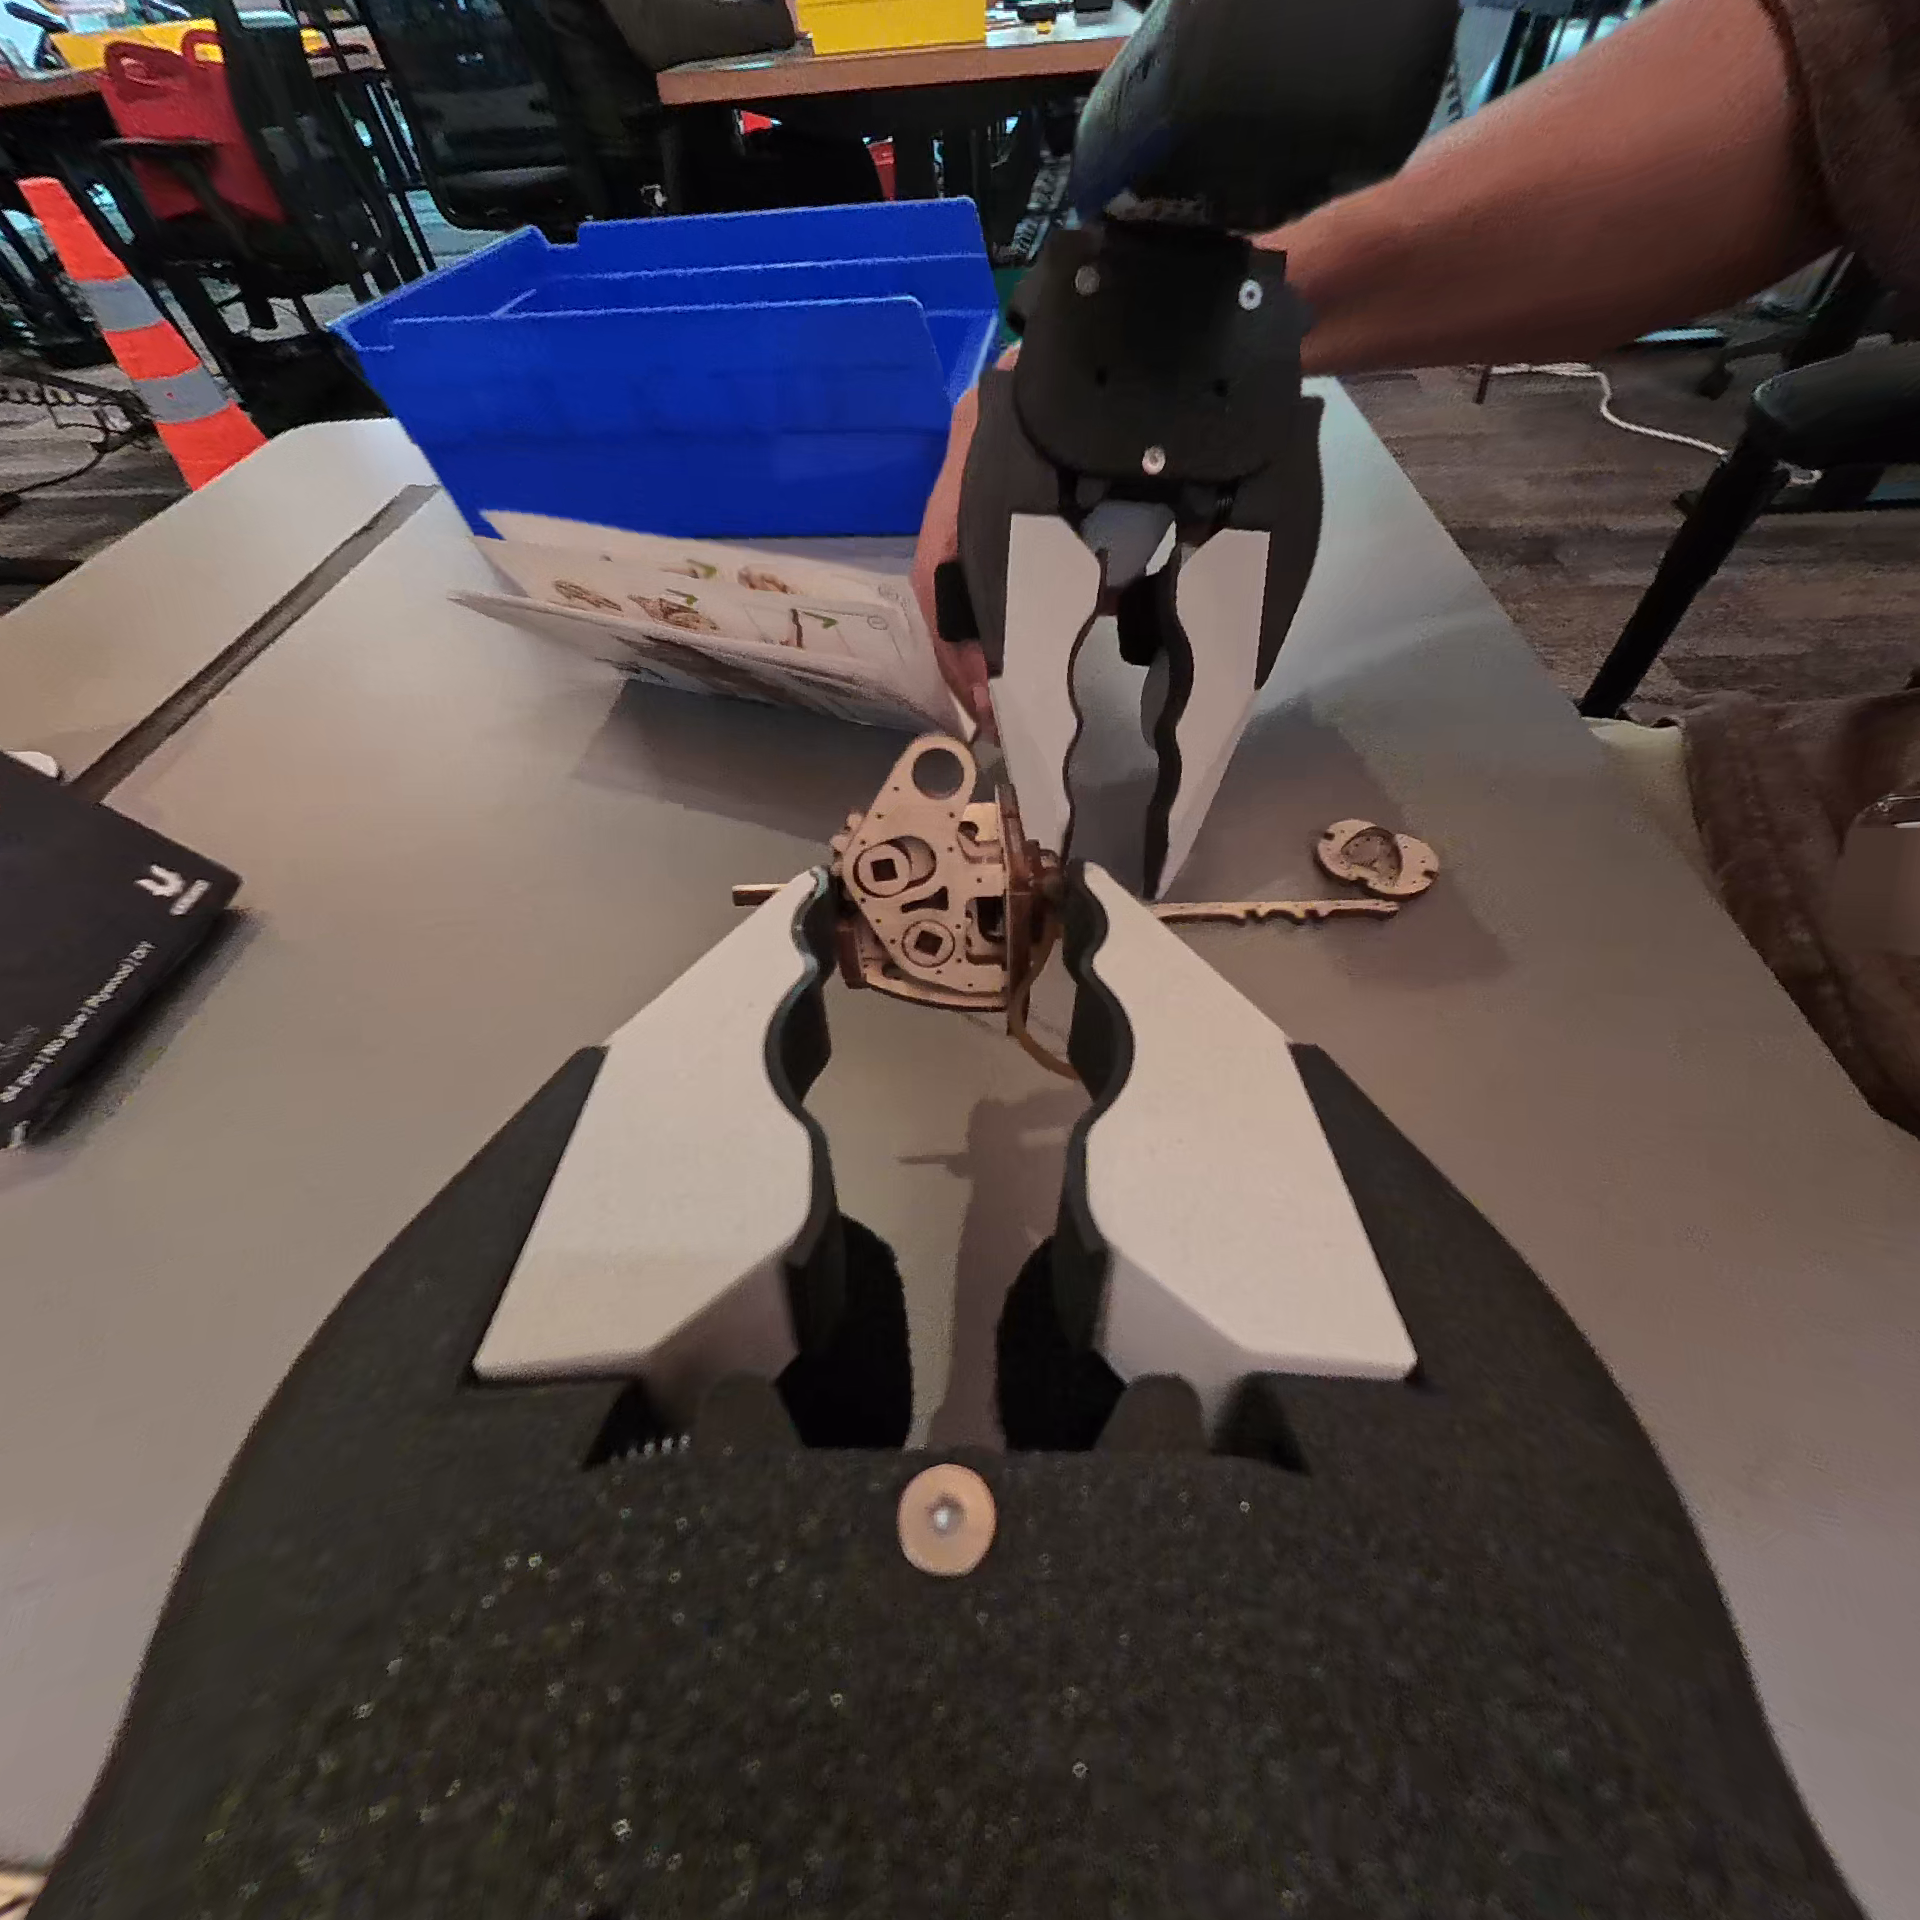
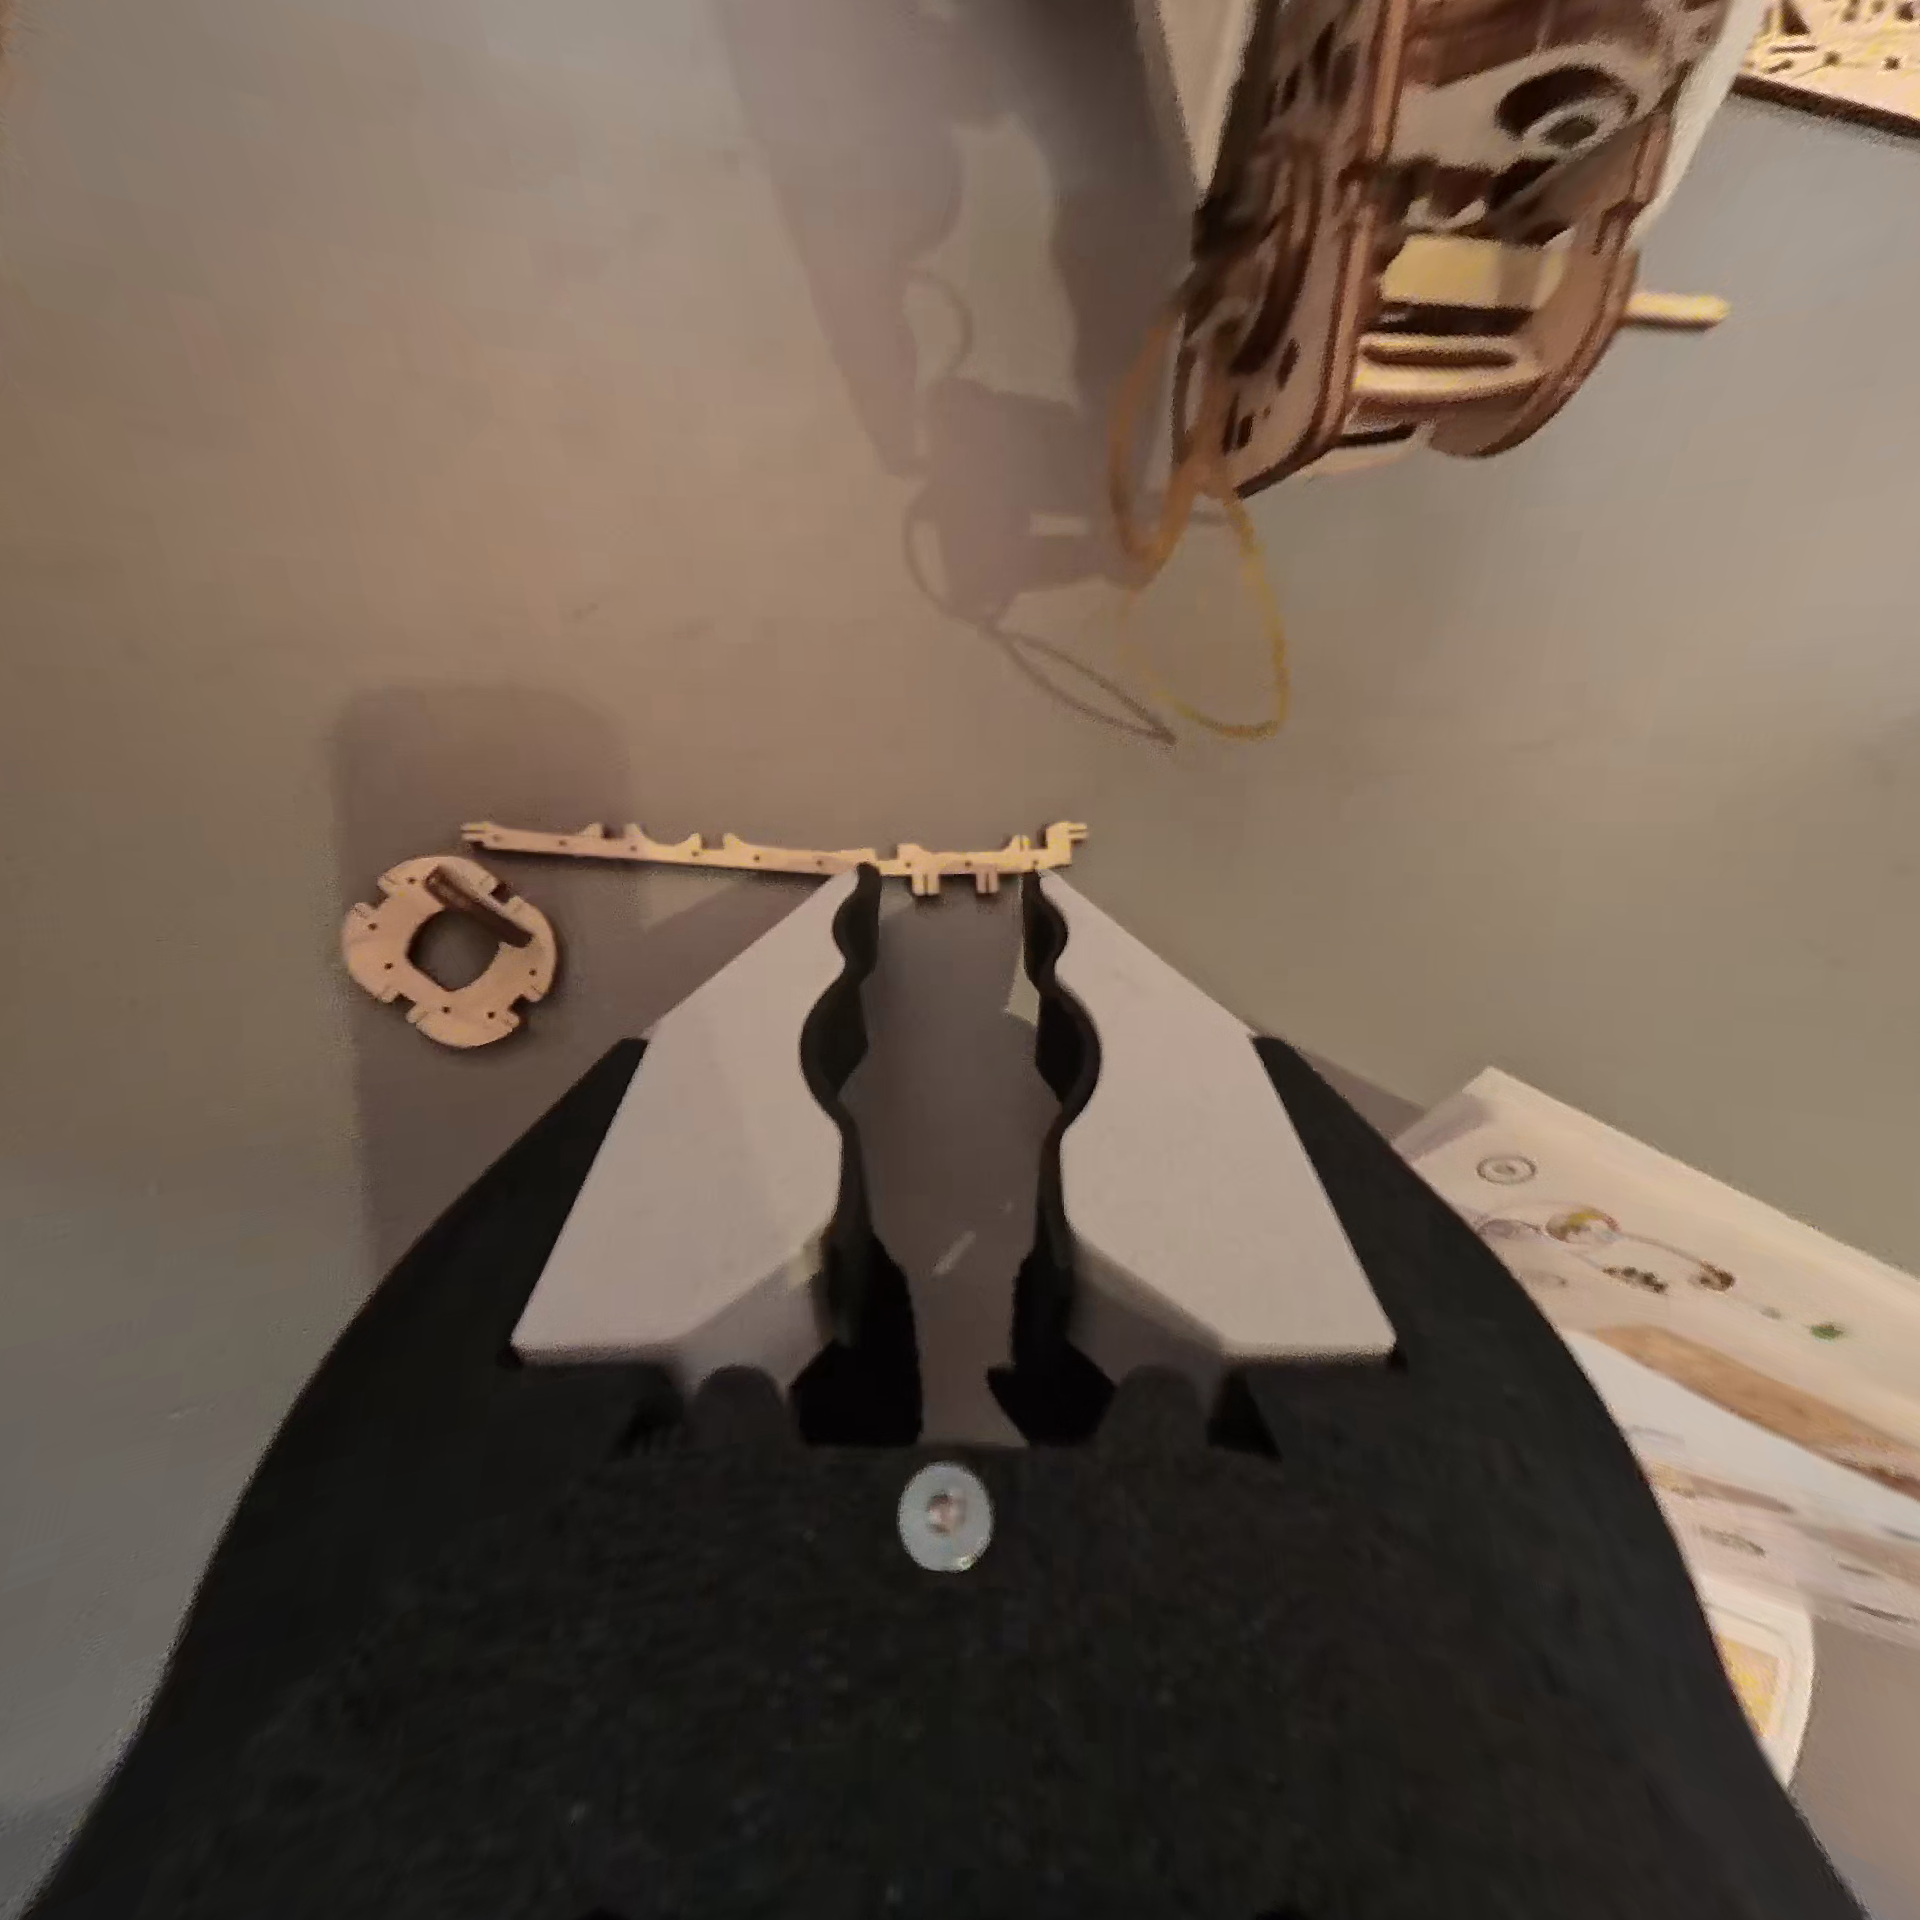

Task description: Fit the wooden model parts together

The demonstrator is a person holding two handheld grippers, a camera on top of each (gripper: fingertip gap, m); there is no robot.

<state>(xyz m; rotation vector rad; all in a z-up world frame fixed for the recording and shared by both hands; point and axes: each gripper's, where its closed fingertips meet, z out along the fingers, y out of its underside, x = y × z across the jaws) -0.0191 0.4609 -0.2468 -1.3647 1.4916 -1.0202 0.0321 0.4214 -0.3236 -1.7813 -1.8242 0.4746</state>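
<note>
Behind my work sits a blue bin (image 1: 686, 384) with an instruction booklet (image 1: 727, 634) leaning open at its foot, a black booklet (image 1: 94, 935) at the left edge of the grey desk (image 1: 416, 831), and an orange cone (image 1: 135, 322) beyond on the floor. My left hand-held gripper (image 1: 940, 914) is clamped on the wooden model (image 1: 935, 914), held just above the desk, nothing blocking it. It's a pale laser-cut plywood assembly, layered plates with square and round holes, a rounded lug with a hole pointing up and away, a rubber band (image 2: 1205, 613) dangling loose beneath. My right hand-held gripper (image 2: 945, 883) points down at the desk, jaws parted and empty, tips right at the long notched strip (image 2: 769, 854), which lies flat crosswise. Just beside the strip's end lies a round ring piece (image 2: 447, 961).
</note>
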